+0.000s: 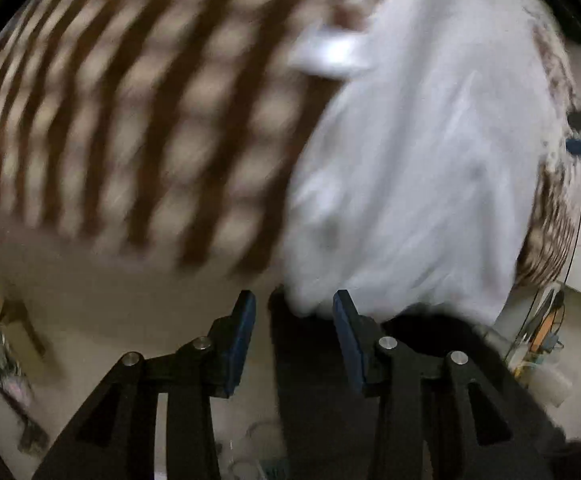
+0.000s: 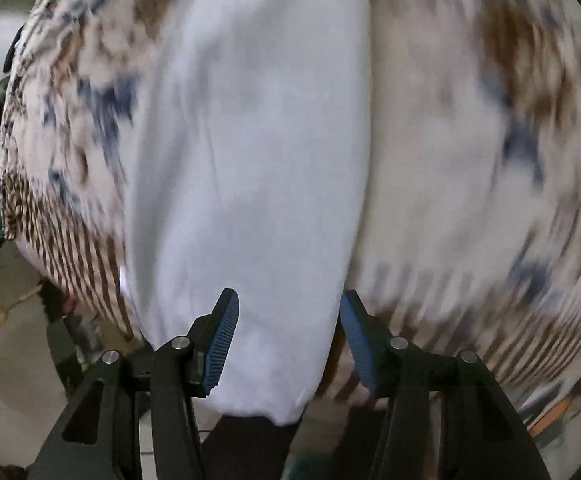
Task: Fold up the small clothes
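Through my left wrist camera the white garment [image 1: 422, 160] fills the space from about 12 o'clock down to 4 o'clock, lying on a brown-and-cream checked cloth [image 1: 138, 120] that spreads over the counter from 9 to 12 o'clock. A small white tab [image 1: 330, 54] sticks out of the garment's edge near 12 o'clock. My left gripper [image 1: 294, 320] stands with its jaws partly apart; the garment's lowest corner dips towards the gap between the blue pads [image 1: 242, 344], close to the one at 5 o'clock, but I cannot tell whether cloth touches either pad, and neither pad presses on it. The picture is smeared, so finer detail is lost.

Through my right wrist camera the same white garment [image 2: 250, 152] runs as a broad band from 12 o'clock straight down to 6 o'clock, over a patterned cloth [image 2: 490, 140] with brown and blue blotches and brown stripes along its border at 8 and 4 o'clock. My right gripper [image 2: 288, 328] has its jaws standing moderately wide, and the garment's lower end hangs in the gap between them, its hem ending at about 6 o'clock. The cloth sits against or just beside the pad at 7 o'clock, and the pad at 5 o'clock stands just clear of it, so nothing is clamped
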{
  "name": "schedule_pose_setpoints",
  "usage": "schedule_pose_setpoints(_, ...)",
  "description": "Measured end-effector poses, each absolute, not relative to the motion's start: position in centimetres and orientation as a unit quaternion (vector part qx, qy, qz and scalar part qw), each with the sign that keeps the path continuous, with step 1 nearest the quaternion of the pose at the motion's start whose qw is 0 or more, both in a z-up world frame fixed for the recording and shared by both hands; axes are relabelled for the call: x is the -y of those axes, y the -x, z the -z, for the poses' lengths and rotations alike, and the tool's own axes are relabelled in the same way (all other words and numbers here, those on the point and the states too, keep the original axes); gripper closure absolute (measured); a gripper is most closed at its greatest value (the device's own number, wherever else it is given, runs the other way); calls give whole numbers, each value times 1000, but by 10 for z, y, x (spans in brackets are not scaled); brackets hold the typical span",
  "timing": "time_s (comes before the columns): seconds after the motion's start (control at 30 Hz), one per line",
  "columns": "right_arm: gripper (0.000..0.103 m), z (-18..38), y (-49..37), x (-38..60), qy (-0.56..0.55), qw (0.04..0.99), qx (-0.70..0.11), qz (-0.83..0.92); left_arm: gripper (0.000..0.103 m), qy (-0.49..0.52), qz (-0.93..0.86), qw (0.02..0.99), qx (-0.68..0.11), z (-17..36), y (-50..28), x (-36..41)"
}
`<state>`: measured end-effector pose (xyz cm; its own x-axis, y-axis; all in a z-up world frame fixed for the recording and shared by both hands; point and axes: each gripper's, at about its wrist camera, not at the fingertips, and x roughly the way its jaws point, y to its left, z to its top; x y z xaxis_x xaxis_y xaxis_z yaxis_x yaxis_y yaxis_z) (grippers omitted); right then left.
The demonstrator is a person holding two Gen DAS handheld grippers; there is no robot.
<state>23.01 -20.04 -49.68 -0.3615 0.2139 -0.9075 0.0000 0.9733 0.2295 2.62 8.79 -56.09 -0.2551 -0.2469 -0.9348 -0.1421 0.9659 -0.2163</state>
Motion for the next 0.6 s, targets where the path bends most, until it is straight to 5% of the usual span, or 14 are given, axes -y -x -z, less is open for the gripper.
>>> schedule_pose_setpoints(0.2,48,518,-186,201,-115,549,-822,-100,66,161,4,642,-750,520,-56,-123)
schedule_pose_setpoints(0.3,48,506,-217,203,-151,586,-789,-102,63,202,39,702,-682,483,-122,-110)
schedule_pose_setpoints(0.37,48,494,-240,206,-161,616,-764,-101,45,216,78,737,-636,466,-179,-92)
schedule_pose_setpoints(0.6,48,466,-368,245,-191,709,-676,-63,45,214,111,798,-552,472,-397,-40)
